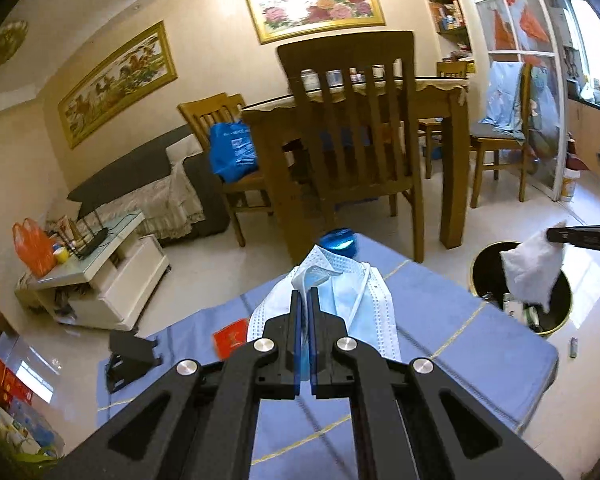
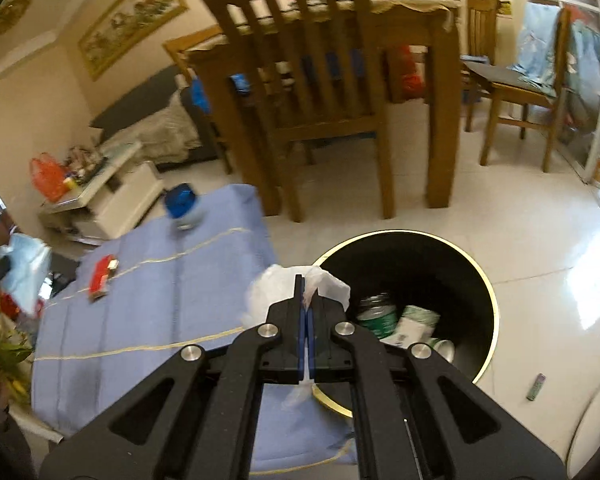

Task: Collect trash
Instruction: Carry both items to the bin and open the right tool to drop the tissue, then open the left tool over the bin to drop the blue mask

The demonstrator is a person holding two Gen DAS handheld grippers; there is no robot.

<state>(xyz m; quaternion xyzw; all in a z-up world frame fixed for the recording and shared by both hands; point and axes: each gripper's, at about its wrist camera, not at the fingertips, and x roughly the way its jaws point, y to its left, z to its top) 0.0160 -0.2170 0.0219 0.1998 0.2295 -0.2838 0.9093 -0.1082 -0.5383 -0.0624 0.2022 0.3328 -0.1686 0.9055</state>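
Above the black trash bin (image 2: 452, 264), crumpled white tissue (image 2: 328, 286) is held pinched in the right gripper (image 2: 307, 300), best released once centred; a blue face mask (image 1: 332, 296) is clamped by the left gripper (image 1: 305, 304).

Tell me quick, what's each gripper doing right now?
Left gripper: closed on the blue face mask.
Right gripper: closed on the white plastic bag, near the trash bin.

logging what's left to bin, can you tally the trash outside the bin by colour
white: 1, crumpled bag in the right gripper
light blue: 1, face mask in the left gripper
red: 1, small box on the mat
blue: 1, bottle on the mat
total: 4
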